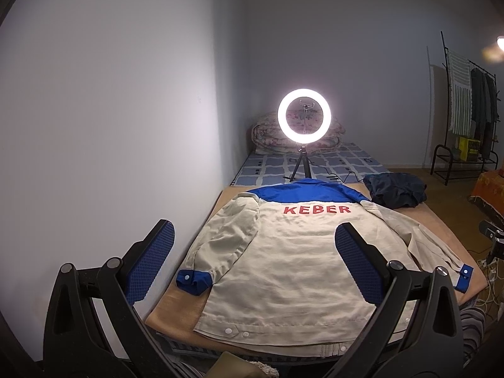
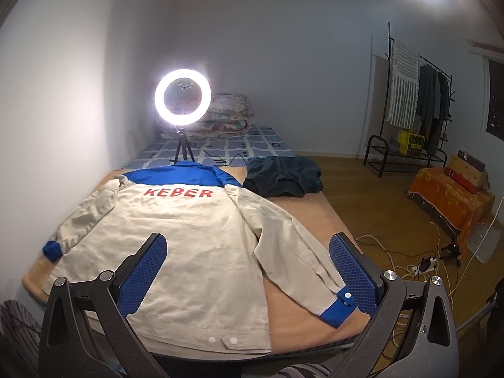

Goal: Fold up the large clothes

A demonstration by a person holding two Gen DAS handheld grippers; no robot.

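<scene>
Jacket [image 1: 283,252] lies back-up and spread flat on the bed [image 1: 441,220] ahead of and below both grippers, sleeves out to either side, presumably to make folding easy. My left hand-held gripper [image 1: 255,261] hovers released, holding nothing. My right hand-held gripper [image 2: 249,271] likewise, spread wide, its right finger near the blue cuff [image 2: 338,310].

A bed [image 1: 176,302] carries a beige jacket [image 1: 293,267] spread flat beyond the tongs, dark folded clothing [image 1: 395,189] farther right, a ring light [image 1: 304,119] behind.
</scene>
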